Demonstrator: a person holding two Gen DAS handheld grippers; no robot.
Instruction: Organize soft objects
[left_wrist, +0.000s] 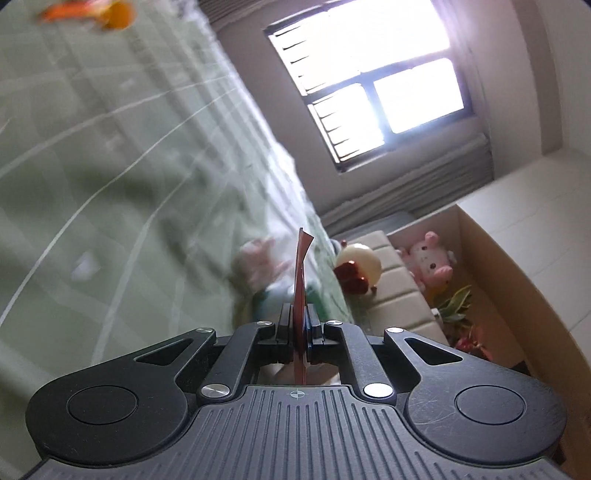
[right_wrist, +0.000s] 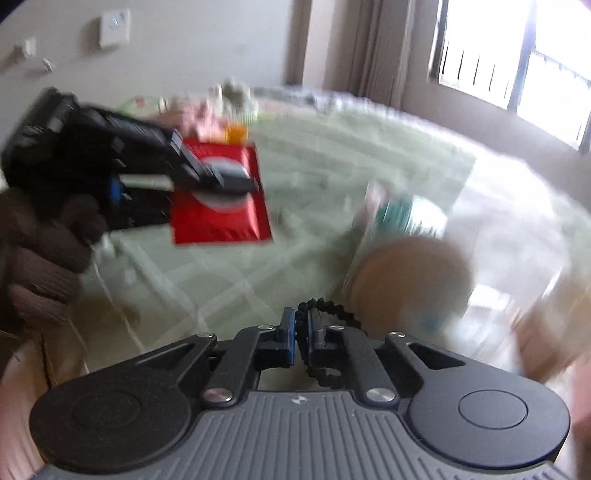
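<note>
A pale green bedspread with thin white lines covers the bed and fills most of both views, blurred by motion. A bright window with dark bars sits in the wall beyond it, with a grey pleated blind gathered below the sill. Beige curtains hang beside the window in the right wrist view. A white wall switch is mounted on the plain wall above the bed's far side, with smaller fittings near it, too blurred to tell apart. A padded beige bed edge runs alongside the bedspread.
</note>
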